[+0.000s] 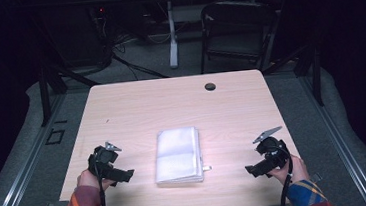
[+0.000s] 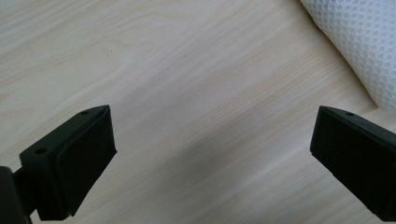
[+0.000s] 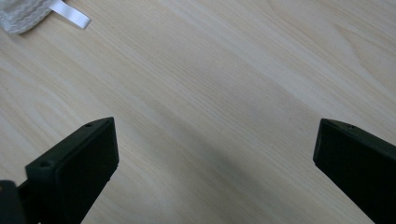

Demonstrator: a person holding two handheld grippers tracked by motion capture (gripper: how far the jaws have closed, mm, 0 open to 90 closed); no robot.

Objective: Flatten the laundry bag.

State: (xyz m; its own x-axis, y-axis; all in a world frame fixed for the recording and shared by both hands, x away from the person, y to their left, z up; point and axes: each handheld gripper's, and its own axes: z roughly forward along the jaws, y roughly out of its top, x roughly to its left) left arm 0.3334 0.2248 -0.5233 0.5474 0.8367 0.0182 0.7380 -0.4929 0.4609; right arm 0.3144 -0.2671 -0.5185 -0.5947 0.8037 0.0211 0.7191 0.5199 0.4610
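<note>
Folded white mesh cloth [image 1: 178, 155], a neat rectangular bundle of waffle-textured fabric, lies flat on the pale wood-grain desk [image 1: 171, 104], midway between the left and right edges and closer to the near edge than the far one. A small white tag [image 1: 207, 168] pokes out from its near right corner. The black left gripper [image 1: 122, 176], held in the person's left hand [image 1: 90, 180], hovers near the desk's near left corner, well apart from the cloth, its jaws pointing toward the bundle. Seen in the left gripper view, those jaws stand wide apart over bare wood, with the cloth's mesh edge [image 2: 359, 44] at the upper right, beyond the jaw tips. The black right gripper [image 1: 253, 169], in the person's right hand [image 1: 290, 170], sits near the near right corner, also clear of the cloth. Its jaws too are spread wide with nothing between them, and in the right gripper view the cloth's corner [image 3: 21, 16] and tag [image 3: 70, 14] lie off at the upper left.
</note>
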